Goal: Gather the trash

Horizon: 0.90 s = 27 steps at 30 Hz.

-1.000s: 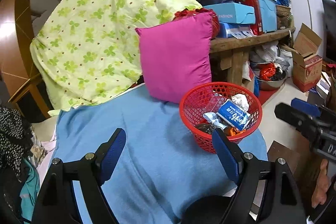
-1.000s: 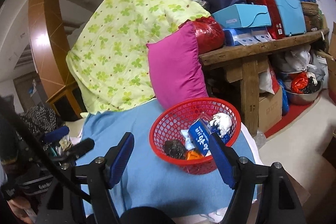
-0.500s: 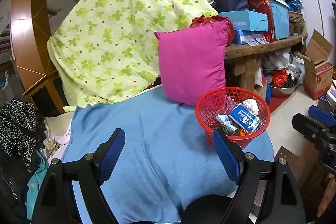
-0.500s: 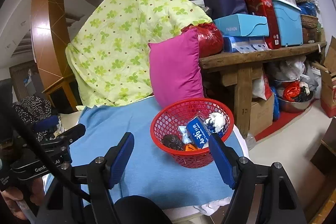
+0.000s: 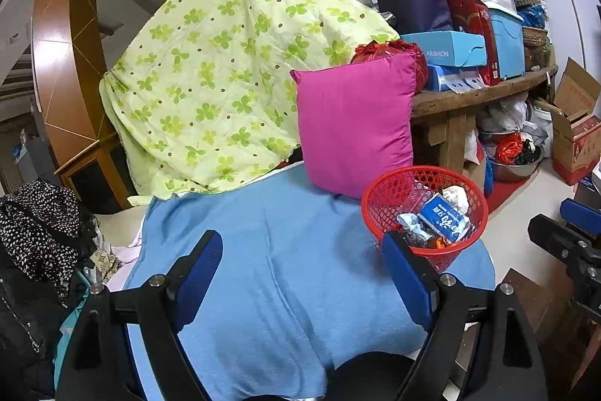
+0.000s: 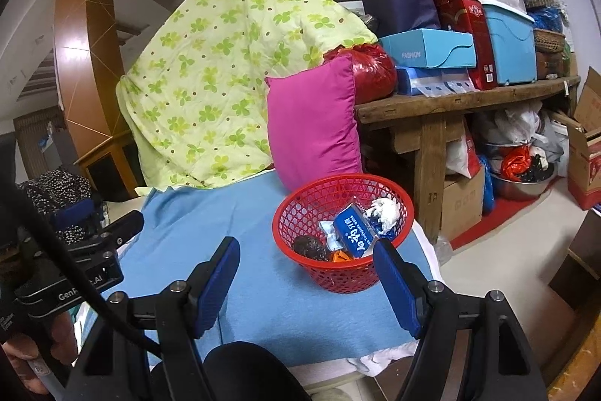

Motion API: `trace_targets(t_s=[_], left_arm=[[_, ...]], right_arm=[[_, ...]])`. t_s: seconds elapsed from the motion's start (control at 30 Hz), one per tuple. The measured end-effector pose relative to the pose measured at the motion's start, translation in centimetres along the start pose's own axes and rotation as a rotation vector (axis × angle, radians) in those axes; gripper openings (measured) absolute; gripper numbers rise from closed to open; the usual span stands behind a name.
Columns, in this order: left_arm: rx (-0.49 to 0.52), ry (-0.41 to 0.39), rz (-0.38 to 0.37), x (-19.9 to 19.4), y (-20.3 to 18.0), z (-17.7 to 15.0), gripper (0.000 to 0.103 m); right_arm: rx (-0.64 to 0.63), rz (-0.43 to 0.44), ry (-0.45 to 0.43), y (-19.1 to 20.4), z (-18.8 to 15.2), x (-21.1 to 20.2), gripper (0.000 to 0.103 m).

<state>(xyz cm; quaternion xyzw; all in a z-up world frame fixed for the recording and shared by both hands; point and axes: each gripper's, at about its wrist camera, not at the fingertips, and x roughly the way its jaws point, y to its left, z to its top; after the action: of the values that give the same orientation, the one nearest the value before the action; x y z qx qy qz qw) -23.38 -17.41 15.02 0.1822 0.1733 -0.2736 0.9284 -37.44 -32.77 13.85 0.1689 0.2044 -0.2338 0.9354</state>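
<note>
1. At the far left of the left wrist view we see a dark speckled garment [image 5: 39,213] heaped beside the blue blanket [image 5: 270,250].
2. Behind the blanket, a green floral quilt [image 5: 225,70] hangs over a wooden railing, and a pink pillow [image 5: 357,126] stands upright against it.
3. Low in that view we find the left gripper [image 5: 300,262] with its blue pads spread wide over bare blanket; nothing sits between them.
4. Just right of the pillow's foot stands the red basket [image 5: 387,198], resting on the blanket near its right edge. The collected trash lies inside it: a blue packet [image 5: 443,218], crumpled white paper [image 5: 456,194] and some darker scraps we cannot make out.
5. Further right, a wooden bench [image 5: 480,96] carries stacked boxes and bins.
6. At the right edge of the view we see part of the right gripper [image 5: 574,224], well apart from the basket.
7. In the right wrist view, the right gripper [image 6: 306,273] also stands spread and empty; its right pad overlaps the basket's near rim in the picture, but we cannot tell whether it touches.
8. A hand [image 6: 41,348] at that view's lower left holds the left gripper's handle.
</note>
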Motion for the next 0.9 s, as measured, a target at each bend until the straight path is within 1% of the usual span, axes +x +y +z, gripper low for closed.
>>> trace_targets(t_s=[0.33,0.67,0.9], left_arm=[[-0.008,-0.002,0.010,-0.1,0.1,0.0,0.087],[-0.010,0.002,0.013,0.0,-0.3,-0.1,0.087],[-0.016,0.007,0.015,0.2,-0.7,-0.2,0.087]], right_arm=[[0.011,-0.022,0.035,-0.4,-0.1,0.7,0.077],[-0.004,-0.045,0.015,-0.8,0.3,0.2,0.077],[0.009,-0.051,0.023,-1.2,0.3,0.3,0.077]])
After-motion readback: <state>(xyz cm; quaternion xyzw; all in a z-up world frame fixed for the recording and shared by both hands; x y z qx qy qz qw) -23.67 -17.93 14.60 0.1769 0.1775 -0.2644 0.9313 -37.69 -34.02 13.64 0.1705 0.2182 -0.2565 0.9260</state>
